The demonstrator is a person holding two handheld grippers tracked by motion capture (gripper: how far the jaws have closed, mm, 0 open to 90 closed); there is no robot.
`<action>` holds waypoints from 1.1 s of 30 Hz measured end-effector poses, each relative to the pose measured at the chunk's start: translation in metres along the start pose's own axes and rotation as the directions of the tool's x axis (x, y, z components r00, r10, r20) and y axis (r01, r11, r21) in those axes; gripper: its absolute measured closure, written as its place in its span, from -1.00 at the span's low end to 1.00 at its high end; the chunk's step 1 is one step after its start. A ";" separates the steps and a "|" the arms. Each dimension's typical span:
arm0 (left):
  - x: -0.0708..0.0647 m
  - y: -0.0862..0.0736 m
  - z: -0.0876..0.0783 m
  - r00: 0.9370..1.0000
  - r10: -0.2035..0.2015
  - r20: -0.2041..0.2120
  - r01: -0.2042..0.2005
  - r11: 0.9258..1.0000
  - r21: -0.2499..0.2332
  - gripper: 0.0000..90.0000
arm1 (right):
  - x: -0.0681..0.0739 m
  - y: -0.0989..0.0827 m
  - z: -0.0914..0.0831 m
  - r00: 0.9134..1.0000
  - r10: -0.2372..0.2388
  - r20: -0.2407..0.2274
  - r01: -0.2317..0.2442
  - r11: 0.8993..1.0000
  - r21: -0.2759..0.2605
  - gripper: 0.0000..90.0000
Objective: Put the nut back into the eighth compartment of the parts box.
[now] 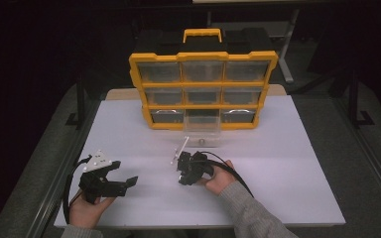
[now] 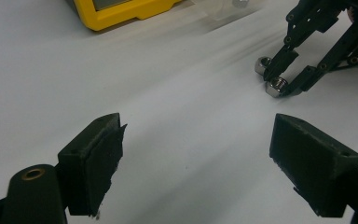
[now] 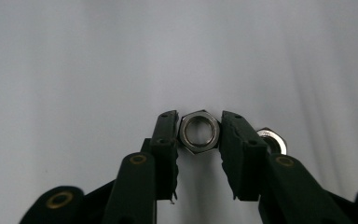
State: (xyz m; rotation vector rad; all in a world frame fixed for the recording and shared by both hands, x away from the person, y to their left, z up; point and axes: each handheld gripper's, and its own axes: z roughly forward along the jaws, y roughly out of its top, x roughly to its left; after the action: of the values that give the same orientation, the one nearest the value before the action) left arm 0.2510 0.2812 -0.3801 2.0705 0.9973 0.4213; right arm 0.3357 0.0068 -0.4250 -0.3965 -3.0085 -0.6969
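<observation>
A steel hex nut lies flat on the white table, and the pads of my right gripper press on its two sides. A second hex nut lies just outside the right-hand jaw, partly hidden by it. The left gripper view shows the same pair: the gripped nut between the right gripper's jaws and the other nut beside them. In the high view my right gripper points down at the table's middle. My left gripper sits at the front left, open and empty.
A yellow organizer with clear drawers stands upright at the back of the white table. Its bottom middle drawer is pulled out toward me, close behind the right gripper. A person's hands hold both grippers near the front edge.
</observation>
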 end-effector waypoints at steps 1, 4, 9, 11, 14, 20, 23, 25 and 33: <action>0.000 0.000 0.000 1.000 -0.001 0.000 0.001 1.000 -0.001 -0.63 | -0.001 0.000 0.000 1.000 0.003 -0.003 -0.003 1.000 -0.004 0.48; 0.000 0.000 0.000 1.000 -0.001 0.000 0.001 1.000 0.000 -0.63 | -0.004 -0.001 0.000 1.000 0.009 -0.019 -0.009 1.000 -0.010 0.51; 0.000 0.000 0.000 1.000 0.004 0.001 -0.004 1.000 0.008 -0.63 | -0.008 -0.001 0.000 0.999 0.014 -0.042 -0.015 1.000 -0.016 0.53; 0.000 0.000 0.000 1.000 0.004 0.001 -0.004 1.000 0.008 -0.63 | -0.010 -0.001 0.000 0.999 0.012 -0.052 -0.013 1.000 -0.018 0.53; 0.000 0.000 0.001 1.000 0.002 0.000 -0.002 1.000 0.005 -0.63 | -0.011 -0.001 -0.001 0.998 0.009 -0.059 -0.010 1.000 -0.018 0.53; 0.001 0.000 0.000 1.000 0.005 -0.001 -0.005 1.000 0.007 -0.63 | -0.013 -0.001 -0.007 0.996 0.012 -0.091 -0.015 0.999 -0.032 0.54; 0.001 0.000 0.000 1.000 0.003 0.000 -0.003 1.000 0.007 -0.63 | -0.015 -0.001 -0.012 0.996 0.007 -0.093 -0.012 0.999 -0.047 0.54; 0.001 0.000 0.000 1.000 0.006 -0.001 -0.006 1.000 0.005 -0.63 | -0.017 0.001 -0.018 0.996 0.010 -0.093 -0.015 0.998 -0.056 0.54; 0.000 0.000 0.000 1.000 -0.001 -0.001 0.001 1.000 0.000 -0.63 | -0.023 0.007 -0.044 0.996 0.010 -0.084 -0.017 0.996 -0.087 0.54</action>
State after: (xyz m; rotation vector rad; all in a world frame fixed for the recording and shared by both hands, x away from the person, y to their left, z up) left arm 0.2509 0.2813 -0.3798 2.0699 0.9987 0.4220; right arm 0.3587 -0.0122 -0.3843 -0.3801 -2.9017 -0.8247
